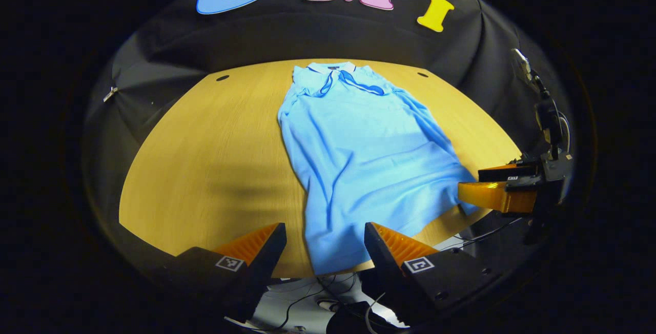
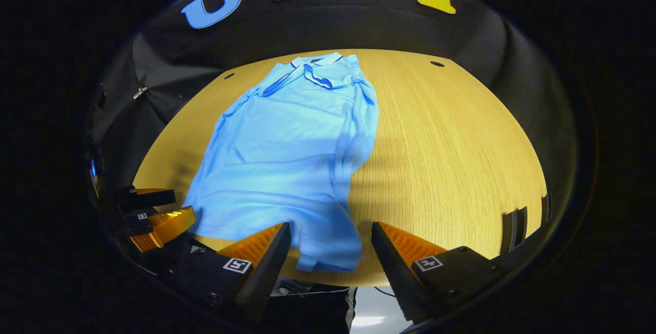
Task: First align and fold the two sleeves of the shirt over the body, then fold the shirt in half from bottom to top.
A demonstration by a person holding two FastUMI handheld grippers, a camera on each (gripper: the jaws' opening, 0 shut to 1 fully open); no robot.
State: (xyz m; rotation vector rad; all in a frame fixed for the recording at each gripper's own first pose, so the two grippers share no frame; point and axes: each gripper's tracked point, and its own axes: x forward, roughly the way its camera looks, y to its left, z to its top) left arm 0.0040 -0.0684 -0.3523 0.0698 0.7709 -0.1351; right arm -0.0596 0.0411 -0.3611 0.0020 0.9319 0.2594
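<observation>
A light blue polo shirt (image 1: 359,154) (image 2: 277,160) lies flat on the wooden table (image 1: 205,160) (image 2: 451,144), collar at the far side. It looks narrow, and both sleeves seem to lie folded in over the body. My left gripper (image 1: 324,229) is open at the near edge, with one corner of the hem showing between its fingers. At the other hem corner my right gripper (image 2: 330,227) is open in the same way. Each gripper also appears in the other's view, beside the hem: the right gripper (image 1: 471,183) and the left gripper (image 2: 179,206).
Bare wood stretches on both sides of the shirt. Two small dark holes (image 1: 223,78) (image 1: 423,74) sit near the table's far edge. Cables (image 1: 318,298) lie on the floor below the near edge. The black cloth wall rises behind the table.
</observation>
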